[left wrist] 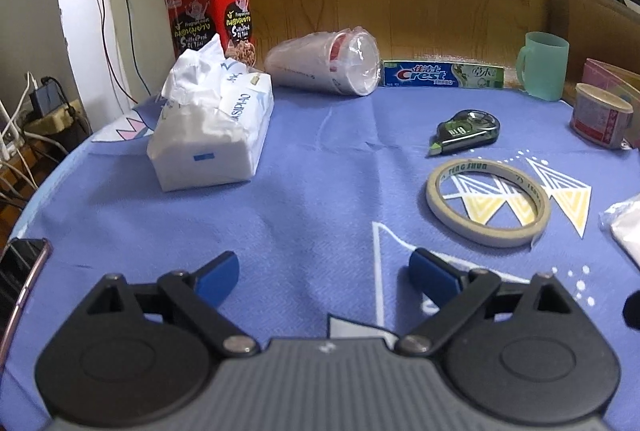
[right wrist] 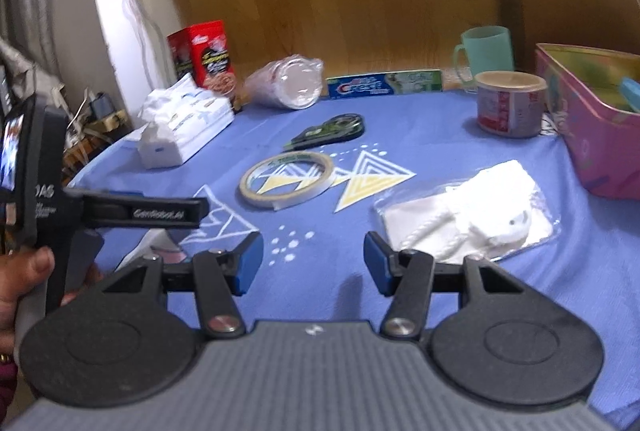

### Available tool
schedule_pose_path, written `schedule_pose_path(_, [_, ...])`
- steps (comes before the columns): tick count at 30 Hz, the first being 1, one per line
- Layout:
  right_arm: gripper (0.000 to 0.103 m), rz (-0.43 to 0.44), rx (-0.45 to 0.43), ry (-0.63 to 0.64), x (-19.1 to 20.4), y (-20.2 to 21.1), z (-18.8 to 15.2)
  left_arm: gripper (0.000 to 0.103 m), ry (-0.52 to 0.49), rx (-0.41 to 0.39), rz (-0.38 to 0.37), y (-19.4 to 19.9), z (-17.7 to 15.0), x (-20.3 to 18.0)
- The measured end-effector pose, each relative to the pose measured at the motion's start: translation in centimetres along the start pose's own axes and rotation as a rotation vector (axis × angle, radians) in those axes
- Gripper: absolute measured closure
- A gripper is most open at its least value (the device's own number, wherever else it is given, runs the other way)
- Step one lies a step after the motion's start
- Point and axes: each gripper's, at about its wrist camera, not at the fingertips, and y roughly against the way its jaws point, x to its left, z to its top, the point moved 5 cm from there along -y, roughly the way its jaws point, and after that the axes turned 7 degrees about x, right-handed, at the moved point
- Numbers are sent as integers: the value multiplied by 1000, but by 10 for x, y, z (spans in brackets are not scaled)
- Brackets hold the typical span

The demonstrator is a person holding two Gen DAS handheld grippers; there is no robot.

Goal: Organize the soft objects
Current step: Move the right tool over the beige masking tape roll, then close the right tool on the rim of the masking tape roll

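A white tissue pack point(left wrist: 212, 135) lies on the blue tablecloth point(left wrist: 320, 191) at the far left, one tissue sticking up; the right wrist view shows the tissue pack point(right wrist: 180, 127) too. A clear bag with a white folded cloth item point(right wrist: 468, 215) lies just ahead and right of my right gripper point(right wrist: 314, 255), which is open over bare cloth. Only a corner of that bag point(left wrist: 624, 227) shows in the left wrist view. My left gripper point(left wrist: 324, 267) stands wide open above the cloth, with nothing between its blue pads. A hand point(right wrist: 24, 283) holds the left tool.
A bagged cup stack point(left wrist: 324, 63) lies on its side at the back beside a red tin point(left wrist: 212, 15), a toothpaste box point(left wrist: 440, 75) and a green mug point(left wrist: 544, 65). Correction tape point(left wrist: 468, 131), a tape roll point(left wrist: 488, 203), a small tub point(right wrist: 508, 103) and a pink tin point(right wrist: 600, 127) are right. A phone point(left wrist: 20, 271) sits at the left edge.
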Motion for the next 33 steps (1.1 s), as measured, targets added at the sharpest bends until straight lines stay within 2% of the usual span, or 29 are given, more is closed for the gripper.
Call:
schedule_pose_path(11, [43,53,59,82,14,-26,16,4,4,2,15,0,0,0])
schedule_pose_path(16, [32,35,94,148,17,-49,39,4,16,5,8,0,0,2])
schedule_pose_path(19, [19,26,148,160,13,-68,51,4,21,6,8,1,-1,2])
schedule_pose_path(24, [15,39,233,133,8,-93,58,3,66,17,-1,-2,0,10])
schedule_pose_path(31, [17,50,226,162,9,-97,59,3,105,20,12,0,-3,13])
schedule_pose_path(33, [25,69,223,174,9,-97,59,3,118,22,17,0,-3,15])
